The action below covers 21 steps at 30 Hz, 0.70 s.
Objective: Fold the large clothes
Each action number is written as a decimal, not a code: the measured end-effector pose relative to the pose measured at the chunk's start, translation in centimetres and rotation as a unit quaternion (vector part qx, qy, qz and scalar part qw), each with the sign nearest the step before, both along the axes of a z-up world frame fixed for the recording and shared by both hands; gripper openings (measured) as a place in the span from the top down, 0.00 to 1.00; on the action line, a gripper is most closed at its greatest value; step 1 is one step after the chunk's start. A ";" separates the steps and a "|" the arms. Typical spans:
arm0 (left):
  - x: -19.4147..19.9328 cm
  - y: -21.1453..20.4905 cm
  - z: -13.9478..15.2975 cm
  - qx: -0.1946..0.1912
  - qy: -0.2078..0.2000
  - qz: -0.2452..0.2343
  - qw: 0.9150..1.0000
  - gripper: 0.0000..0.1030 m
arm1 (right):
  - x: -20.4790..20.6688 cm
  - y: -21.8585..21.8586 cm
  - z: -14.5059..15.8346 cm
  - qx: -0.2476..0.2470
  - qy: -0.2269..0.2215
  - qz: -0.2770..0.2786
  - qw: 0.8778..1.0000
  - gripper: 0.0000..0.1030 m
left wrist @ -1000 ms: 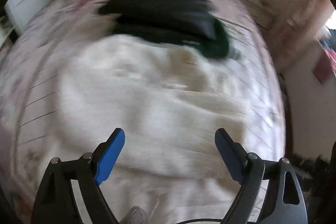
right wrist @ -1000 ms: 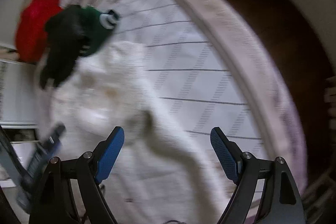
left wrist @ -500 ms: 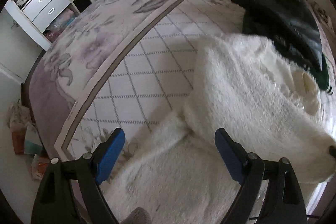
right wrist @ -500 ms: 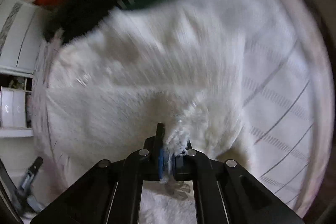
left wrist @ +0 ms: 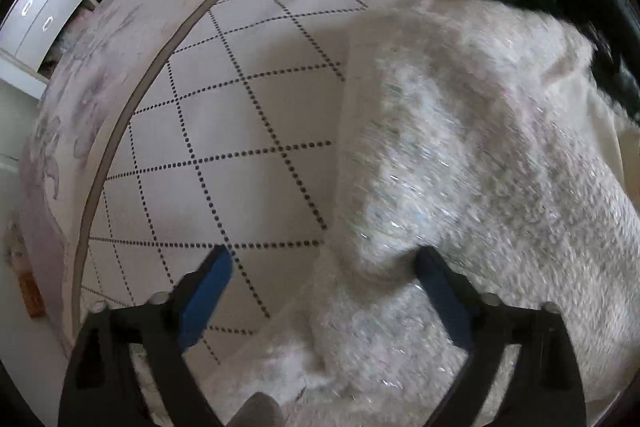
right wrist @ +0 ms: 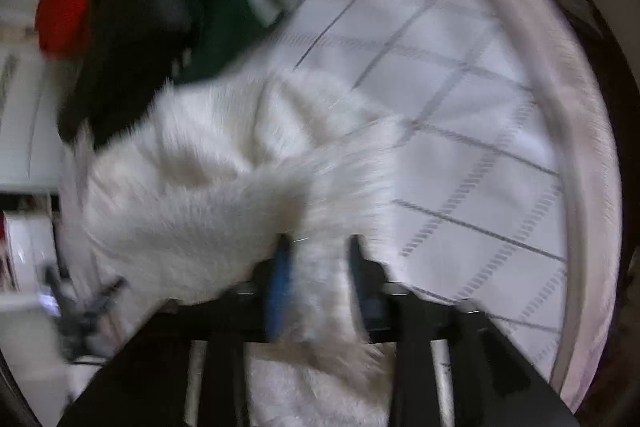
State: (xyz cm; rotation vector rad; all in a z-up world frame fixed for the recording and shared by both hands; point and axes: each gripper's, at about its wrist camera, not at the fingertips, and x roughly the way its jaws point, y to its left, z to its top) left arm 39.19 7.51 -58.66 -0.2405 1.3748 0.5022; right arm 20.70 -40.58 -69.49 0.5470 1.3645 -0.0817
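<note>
**Two grippers on a fluffy white garment**

Two garments share a bed (left wrist: 248, 115) with a checked, floral-bordered cover: the white garment (left wrist: 480, 167) and, at its far edge, a dark green one (right wrist: 216, 27). Left gripper (left wrist: 324, 291) jaws gape wide over the fleece. Right gripper (right wrist: 318, 267) jaws, narrowly apart, have fleece between them. White drawers (left wrist: 36, 19) stand far left.

Soft, even daylight fills both views — no hard shadows, no glare. The left wrist view is fairly sharp on the bedspread's dotted grid (left wrist: 256, 155) at centre left, but the fluffy white garment (left wrist: 500, 187) at right smears with motion. The right wrist view is blurred throughout — red and dark clothes (right wrist: 132, 27) at upper left streak. Fisheye bending curves lines near the dark, vignetted edges.
</note>
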 end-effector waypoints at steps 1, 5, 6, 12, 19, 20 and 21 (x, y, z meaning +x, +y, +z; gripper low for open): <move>-0.2 -0.1 0.3 0.001 -0.001 -0.003 1.000 0.03 | -0.6 -0.5 0.6 -0.012 -0.002 -0.003 1.000 0.46; -1.8 -1.4 3.0 0.018 -0.012 -0.008 1.000 0.03 | -3.8 0.8 -1.3 -0.059 0.088 0.093 0.990 0.46; -2.2 -1.9 3.7 0.021 -0.017 -0.011 1.000 0.03 | -4.5 1.9 -2.3 -0.063 0.105 0.130 0.984 0.46; -5.0 -3.6 5.1 0.052 -0.002 -0.032 0.998 0.03 | -3.3 3.2 -5.8 -0.031 0.076 0.123 0.989 0.90; -10.4 -2.9 6.9 0.044 0.029 -0.032 0.998 0.03 | -5.3 -0.4 -8.3 0.028 0.124 0.004 0.992 0.77; -11.3 -2.8 7.6 0.040 0.029 -0.030 0.998 0.03 | -5.8 -0.1 -7.2 0.016 0.133 0.011 0.991 0.67; -12.6 -2.9 8.3 0.037 0.033 -0.027 0.998 0.03 | -6.5 0.0 -6.3 0.012 0.132 0.016 0.991 0.65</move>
